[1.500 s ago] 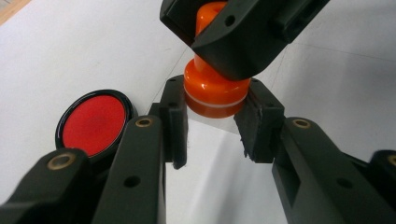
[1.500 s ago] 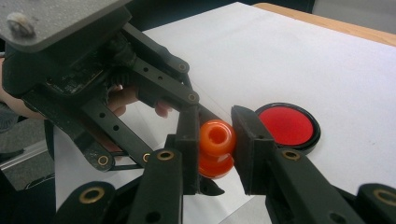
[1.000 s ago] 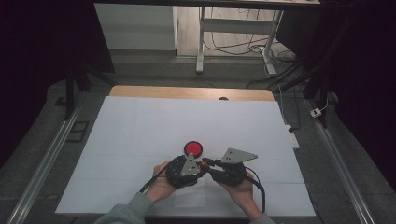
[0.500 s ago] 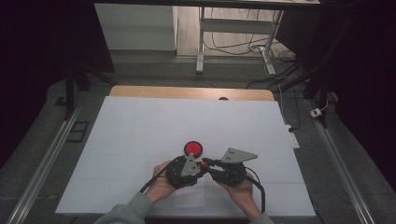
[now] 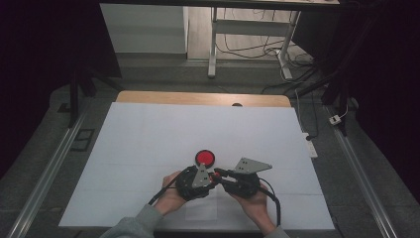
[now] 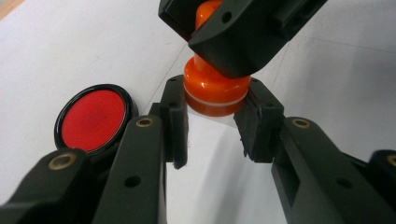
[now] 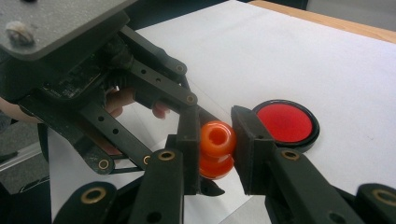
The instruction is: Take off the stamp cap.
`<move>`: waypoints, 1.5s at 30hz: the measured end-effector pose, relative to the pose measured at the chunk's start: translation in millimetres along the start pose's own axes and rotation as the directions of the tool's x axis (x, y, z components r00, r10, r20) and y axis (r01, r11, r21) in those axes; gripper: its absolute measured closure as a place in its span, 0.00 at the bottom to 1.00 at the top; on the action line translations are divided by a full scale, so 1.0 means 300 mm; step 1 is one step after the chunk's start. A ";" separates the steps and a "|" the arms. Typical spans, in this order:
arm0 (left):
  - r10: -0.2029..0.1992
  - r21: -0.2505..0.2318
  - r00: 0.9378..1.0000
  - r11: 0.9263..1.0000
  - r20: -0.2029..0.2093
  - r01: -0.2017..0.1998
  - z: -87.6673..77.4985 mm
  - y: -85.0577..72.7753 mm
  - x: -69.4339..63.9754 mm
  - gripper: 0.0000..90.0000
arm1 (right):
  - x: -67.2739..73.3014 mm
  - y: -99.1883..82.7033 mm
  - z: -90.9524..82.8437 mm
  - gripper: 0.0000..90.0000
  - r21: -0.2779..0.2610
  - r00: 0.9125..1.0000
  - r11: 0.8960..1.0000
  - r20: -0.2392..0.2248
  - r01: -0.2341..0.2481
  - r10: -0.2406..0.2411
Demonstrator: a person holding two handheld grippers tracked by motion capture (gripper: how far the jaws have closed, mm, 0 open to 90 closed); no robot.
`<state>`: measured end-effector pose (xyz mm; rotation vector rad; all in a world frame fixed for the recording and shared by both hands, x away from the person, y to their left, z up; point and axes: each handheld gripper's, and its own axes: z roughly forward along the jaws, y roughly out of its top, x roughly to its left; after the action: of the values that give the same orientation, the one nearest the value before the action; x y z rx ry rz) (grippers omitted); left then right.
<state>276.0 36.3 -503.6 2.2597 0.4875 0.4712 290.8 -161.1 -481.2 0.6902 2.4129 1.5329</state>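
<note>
From the high view nothing has shifted over the last second: both hands stay low on the white worktop (image 5: pixel 148 134), the left gripper (image 5: pixel 210 176) and right gripper (image 5: pixel 216 175) meeting tip to tip just beside the red ink pad (image 5: pixel 205 158), so the work looks paused in a two-handed hold. The left gripper view adds what is too small there: its pads clamp the wide base of an orange stamp (image 6: pixel 215 88). The right gripper view shows its jaws closed on the stamp's knob.
</note>
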 end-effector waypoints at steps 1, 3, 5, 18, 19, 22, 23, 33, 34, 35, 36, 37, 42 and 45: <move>0.002 0.001 1.000 1.000 -0.002 -0.002 0.000 0.000 0.000 0.72 | 0.000 0.000 0.000 0.81 0.000 1.000 1.000 0.001 -0.001 0.001; 0.006 0.003 1.000 1.000 -0.005 -0.006 0.000 -0.001 -0.001 0.72 | 0.000 -0.001 0.001 0.81 -0.001 1.000 1.000 0.002 -0.006 0.006; 0.018 0.009 1.000 1.000 -0.016 -0.018 0.001 -0.001 -0.003 0.72 | 0.000 -0.003 0.003 0.81 -0.004 1.000 1.000 0.002 -0.012 0.012; -0.007 0.008 1.000 1.000 0.011 0.007 0.004 -0.007 0.005 0.72 | 0.000 -0.006 0.006 0.81 -0.001 1.000 1.000 0.005 -0.017 0.017; -0.009 0.006 1.000 1.000 0.013 0.009 0.004 -0.008 0.006 0.72 | 0.001 -0.007 0.007 0.81 -0.001 1.000 1.000 0.006 -0.017 0.017; -0.011 -0.004 1.000 1.000 0.017 0.011 0.002 -0.011 0.007 0.72 | 0.003 -0.007 0.006 0.81 -0.007 1.000 1.000 0.007 -0.018 0.018; -0.016 0.019 1.000 1.000 0.011 0.016 0.005 -0.010 0.009 0.72 | 0.003 -0.007 0.006 0.81 -0.008 1.000 1.000 0.007 -0.017 0.017; -0.042 0.017 0.999 0.999 0.006 0.042 -0.002 -0.025 0.018 0.72 | -0.063 0.024 -0.112 0.82 -0.139 0.994 0.988 0.072 -0.066 0.077; -0.046 0.020 0.999 0.999 0.005 0.045 -0.003 -0.027 0.021 0.72 | -0.059 0.023 -0.107 0.82 -0.133 0.995 0.989 0.070 -0.063 0.073; -0.054 0.016 0.999 0.998 0.005 0.054 -0.005 -0.031 0.026 0.72 | -0.055 0.022 -0.102 0.82 -0.126 0.996 0.990 0.067 -0.056 0.065; -0.060 0.012 0.998 0.998 0.005 0.060 -0.008 -0.032 0.030 0.72 | -0.049 0.021 -0.097 0.82 -0.119 0.996 0.992 0.063 -0.051 0.059; -0.066 0.005 0.998 0.998 0.006 0.065 -0.012 -0.033 0.034 0.72 | -0.046 0.022 -0.095 0.82 -0.118 0.997 0.992 0.062 -0.049 0.056; -0.095 -0.024 0.995 0.995 0.008 0.095 -0.032 -0.040 0.051 0.72 | -0.048 0.022 -0.095 0.81 -0.121 0.997 0.991 0.058 -0.049 0.056; -0.106 -0.033 0.994 0.994 0.010 0.106 -0.042 -0.045 0.061 0.72 | -0.049 0.020 -0.095 0.81 -0.121 0.997 0.992 0.056 -0.047 0.054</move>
<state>283.1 61.2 -502.2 2.1905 0.5886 0.4130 293.5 -188.9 -464.2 0.7663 2.2565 1.6373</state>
